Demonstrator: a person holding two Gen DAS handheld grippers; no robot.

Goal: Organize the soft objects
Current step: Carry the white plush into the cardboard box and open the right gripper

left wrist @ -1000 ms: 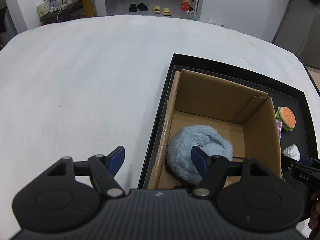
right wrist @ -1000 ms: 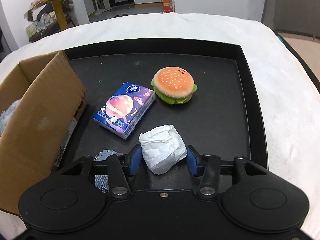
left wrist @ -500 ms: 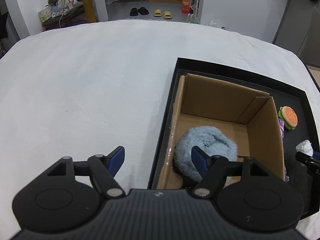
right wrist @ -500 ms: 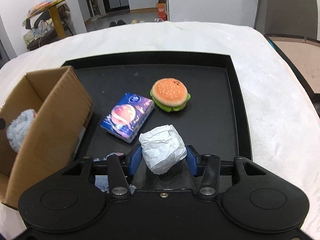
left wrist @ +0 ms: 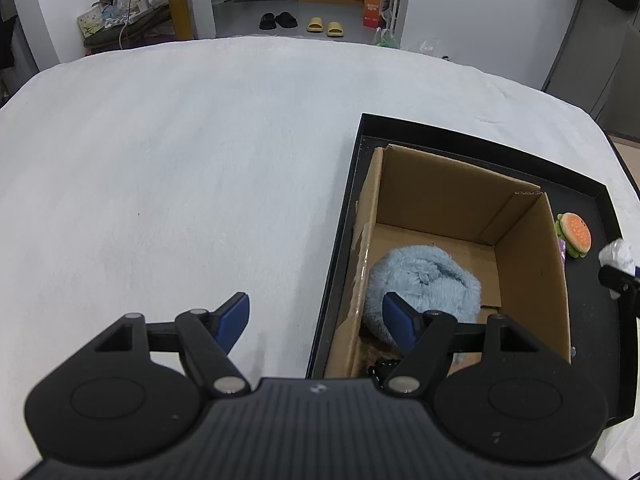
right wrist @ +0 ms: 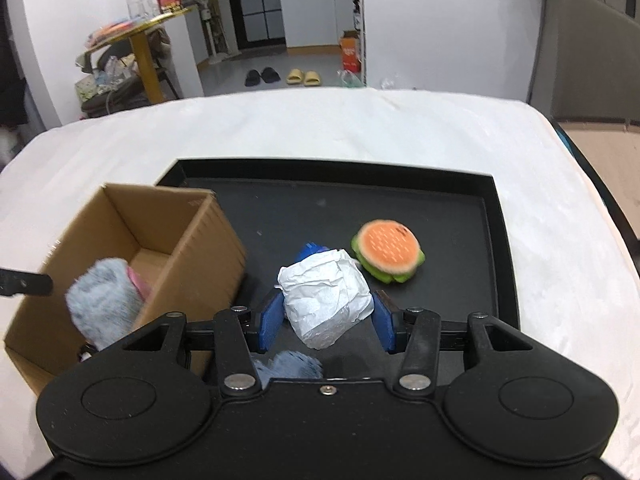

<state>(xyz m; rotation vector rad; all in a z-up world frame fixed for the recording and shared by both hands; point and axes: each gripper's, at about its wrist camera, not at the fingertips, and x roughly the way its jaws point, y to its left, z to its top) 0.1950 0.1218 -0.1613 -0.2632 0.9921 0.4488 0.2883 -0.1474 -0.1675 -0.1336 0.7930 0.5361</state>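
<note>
Nearest us, the right tongs [right wrist: 325, 322] clamp a crumpled white paper wad [right wrist: 326, 298] across its middle, held above the black tray [right wrist: 494, 240]. We judge it light and crushable; it is lumpy, with no clear long axis. The left tongs [left wrist: 316, 320] gape wide, empty. Farther off, the cardboard box [left wrist: 528, 280] holds a blue plush [left wrist: 424, 280].

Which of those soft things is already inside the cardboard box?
The fluffy blue plush. It lies in the cardboard box; the burger toy sits on the black tray, and the right gripper holds the white wad.
</note>
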